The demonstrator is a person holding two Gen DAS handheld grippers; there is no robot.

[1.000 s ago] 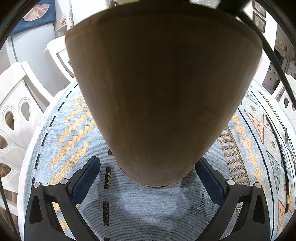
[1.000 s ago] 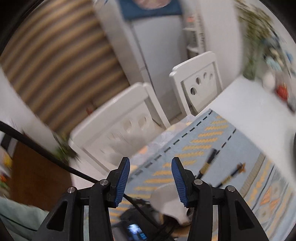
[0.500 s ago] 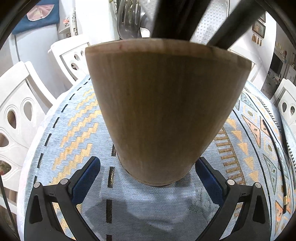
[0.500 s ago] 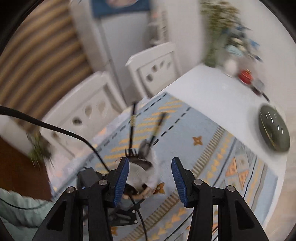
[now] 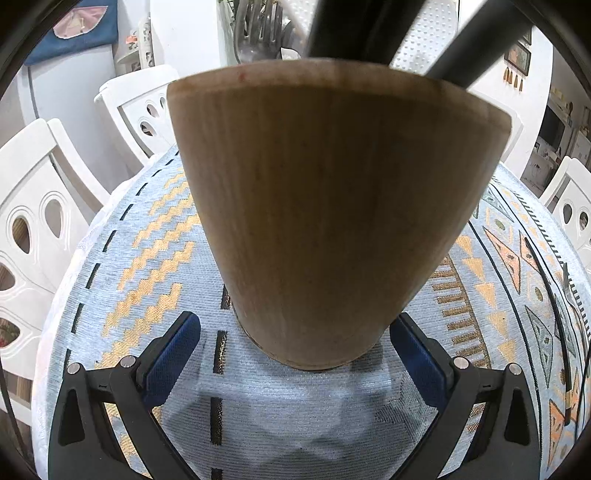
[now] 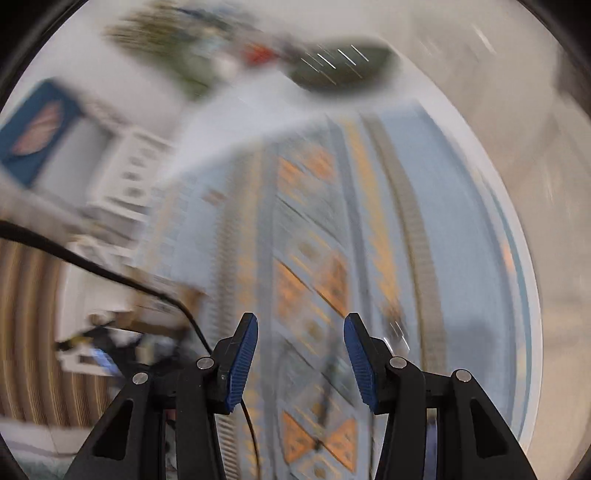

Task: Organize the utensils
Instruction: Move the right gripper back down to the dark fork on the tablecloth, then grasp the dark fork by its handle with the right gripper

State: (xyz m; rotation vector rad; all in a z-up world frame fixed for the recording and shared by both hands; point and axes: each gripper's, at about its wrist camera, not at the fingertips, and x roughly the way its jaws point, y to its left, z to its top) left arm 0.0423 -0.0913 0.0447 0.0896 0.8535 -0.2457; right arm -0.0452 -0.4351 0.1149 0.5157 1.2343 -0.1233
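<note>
A wooden utensil holder [image 5: 332, 221] stands upright on the patterned cloth [image 5: 147, 258] of the worktop, dark handles [image 5: 354, 26] rising from it, between the spread fingers of the left claw [image 5: 295, 328], whose pads sit just clear of its base. The right claw [image 6: 300, 350], spread and empty, hangs over the blurred cloth.

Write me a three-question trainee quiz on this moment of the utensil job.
1. True or false: the wooden holder lies on its side on the patterned cloth.
2. Multiple choice: what is between the pads of the right tool? A) a fork B) a spoon C) nothing
3. Short answer: which tool has the holder standing between its blue pads?

Key: 1 false, it stands upright; 2 C; 3 the left tool.
</note>
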